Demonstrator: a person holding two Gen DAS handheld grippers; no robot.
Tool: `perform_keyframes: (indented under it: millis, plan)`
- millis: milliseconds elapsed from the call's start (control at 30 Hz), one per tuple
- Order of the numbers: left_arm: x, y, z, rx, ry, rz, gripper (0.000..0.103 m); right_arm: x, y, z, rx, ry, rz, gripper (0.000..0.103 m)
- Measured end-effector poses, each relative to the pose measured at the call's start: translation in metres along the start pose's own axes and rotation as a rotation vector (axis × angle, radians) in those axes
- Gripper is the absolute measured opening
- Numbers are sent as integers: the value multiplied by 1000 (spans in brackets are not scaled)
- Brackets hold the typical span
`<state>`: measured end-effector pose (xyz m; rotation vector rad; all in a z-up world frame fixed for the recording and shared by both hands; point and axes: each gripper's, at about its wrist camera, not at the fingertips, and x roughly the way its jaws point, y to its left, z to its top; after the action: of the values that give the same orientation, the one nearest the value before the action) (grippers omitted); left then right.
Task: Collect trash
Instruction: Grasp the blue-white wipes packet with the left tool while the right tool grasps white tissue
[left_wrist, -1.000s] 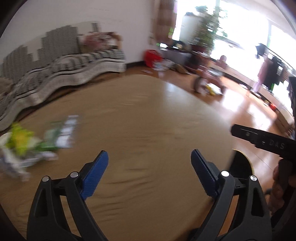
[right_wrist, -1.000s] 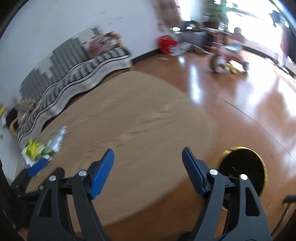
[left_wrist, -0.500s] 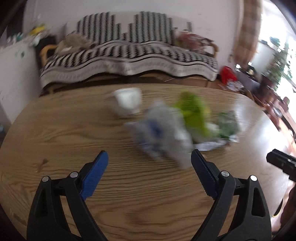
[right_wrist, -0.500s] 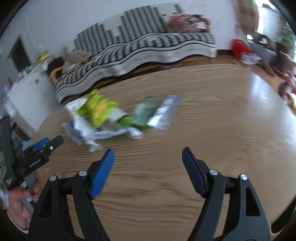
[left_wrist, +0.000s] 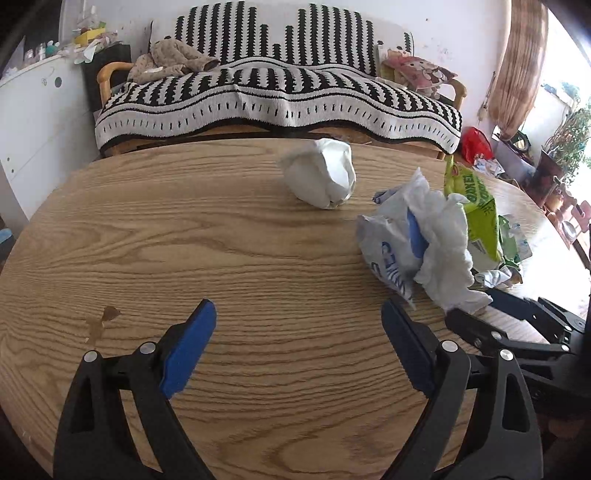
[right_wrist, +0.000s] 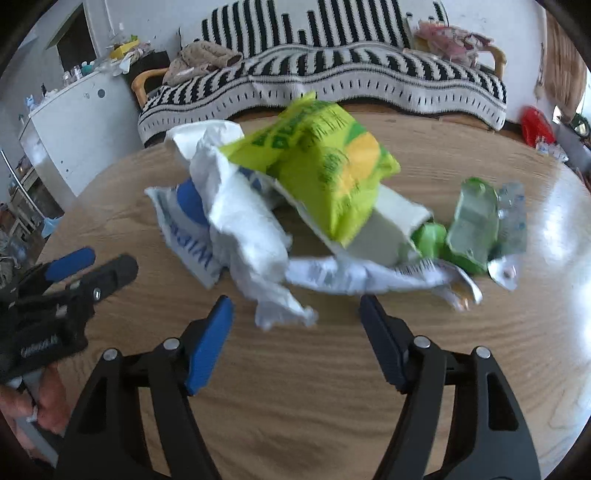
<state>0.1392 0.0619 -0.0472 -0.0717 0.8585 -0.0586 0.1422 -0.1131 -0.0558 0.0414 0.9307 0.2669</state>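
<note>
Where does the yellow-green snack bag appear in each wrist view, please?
Left wrist: the yellow-green snack bag sits at the right, behind the crumpled white tissue.
Right wrist: the bag fills the upper centre, atop the pile.
Shared landmark: the striped sofa beyond the table.

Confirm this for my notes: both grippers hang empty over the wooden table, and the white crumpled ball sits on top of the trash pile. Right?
Not quite. The white crumpled ball sits on the table apart from the trash pile, as the left wrist view shows. The left gripper and right gripper are indeed empty.
</note>
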Motion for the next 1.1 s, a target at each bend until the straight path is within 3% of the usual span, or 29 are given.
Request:
perform_keyframes:
  millis: [100,133,167,200,267,500,700,833,867,900,933,1100]
  plan:
    - [5,0,3,-4,4,0,88,10,6,8,-3,-11,16,60]
    - [6,-1,4,-6,4,1,88,10,6,9,-8,-13,22,47]
    - [6,-2,4,-8,3,2,88,10,6,10,-15,-11,32,27]
    - [8,-3,6,-16,4,-2,88,10,5,10,-21,-1,47,18]
    - [11,-6,7,-26,5,-9,88,3,3,7,-25,-2,67,12]
    - [25,-29,12,-26,19,-64,90,-62,-25,-5,-47,-73,82,11]
    - [39,-52,20,-48,15,-93,91,-102,-64,-28,-21,-69,46,11]
    - [52,-62,26,-26,24,-64,90,-123,-88,-44,0,-69,13,11]
    - [53,-62,26,-40,23,-79,85,-129,-95,-47,7,-71,5,11]
    - [51,-60,26,-62,15,-95,64,-134,-100,-50,14,-73,1,11]
    - [50,-59,25,-69,22,-100,52,-140,-107,-52,23,-76,-2,11]
    - [29,-59,22,-43,22,-57,46,-161,-123,-59,56,-95,-2,11]
